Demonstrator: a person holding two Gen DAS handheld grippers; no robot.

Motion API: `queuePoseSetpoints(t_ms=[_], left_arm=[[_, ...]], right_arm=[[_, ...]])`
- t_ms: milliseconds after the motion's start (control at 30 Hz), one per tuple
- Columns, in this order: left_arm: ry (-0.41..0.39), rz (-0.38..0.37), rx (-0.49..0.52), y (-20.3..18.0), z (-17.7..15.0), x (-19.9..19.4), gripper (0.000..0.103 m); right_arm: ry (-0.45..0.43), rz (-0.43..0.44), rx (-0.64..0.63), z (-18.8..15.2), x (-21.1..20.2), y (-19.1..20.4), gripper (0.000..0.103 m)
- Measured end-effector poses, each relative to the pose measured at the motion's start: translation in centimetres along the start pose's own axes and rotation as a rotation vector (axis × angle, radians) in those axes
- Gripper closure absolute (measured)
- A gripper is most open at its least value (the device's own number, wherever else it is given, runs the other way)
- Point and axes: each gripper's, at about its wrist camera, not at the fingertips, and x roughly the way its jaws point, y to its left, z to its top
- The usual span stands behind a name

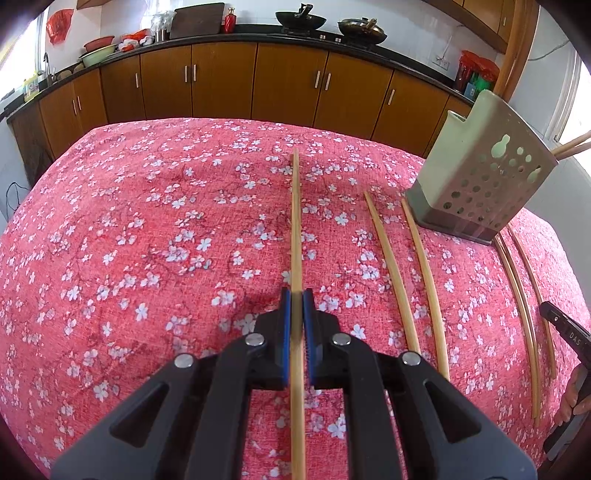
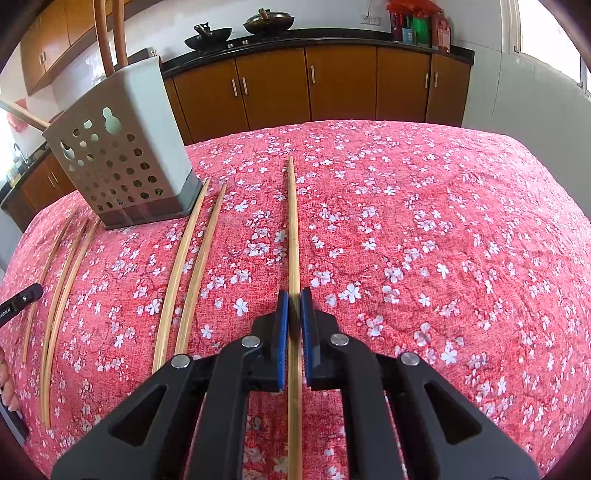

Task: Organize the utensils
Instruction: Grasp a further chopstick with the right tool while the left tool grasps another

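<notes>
My left gripper (image 1: 297, 295) is shut on a bamboo chopstick (image 1: 295, 221) that runs straight ahead over the red flowered tablecloth (image 1: 147, 240). In the same way, my right gripper (image 2: 294, 295) is shut on another chopstick (image 2: 293, 221). Several more chopsticks lie on the cloth between the two grippers: a pair (image 1: 406, 273) and further ones (image 1: 521, 295) in the left wrist view, a pair (image 2: 190, 266) and further ones (image 2: 59, 291) in the right wrist view. Behind them stands a grey perforated utensil holder (image 1: 480, 177) (image 2: 122, 158).
Wooden handles (image 2: 109, 37) stick up out of the holder. The other gripper's black body (image 1: 565, 332) (image 2: 18, 299) and a hand (image 1: 576, 398) show at each view's edge. Brown cabinets (image 1: 221, 81) with woks (image 1: 301, 18) on the counter line the far wall.
</notes>
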Motion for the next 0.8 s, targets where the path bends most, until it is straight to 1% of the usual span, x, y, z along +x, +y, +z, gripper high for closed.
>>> queuePoseSetpoints(t_ms=[800], left_arm=[[0.000, -0.014, -0.019, 0.11, 0.05, -0.14, 0.092]], right_arm=[[0.000, 0.001, 0.001, 0.14, 0.08, 0.03, 0.095]])
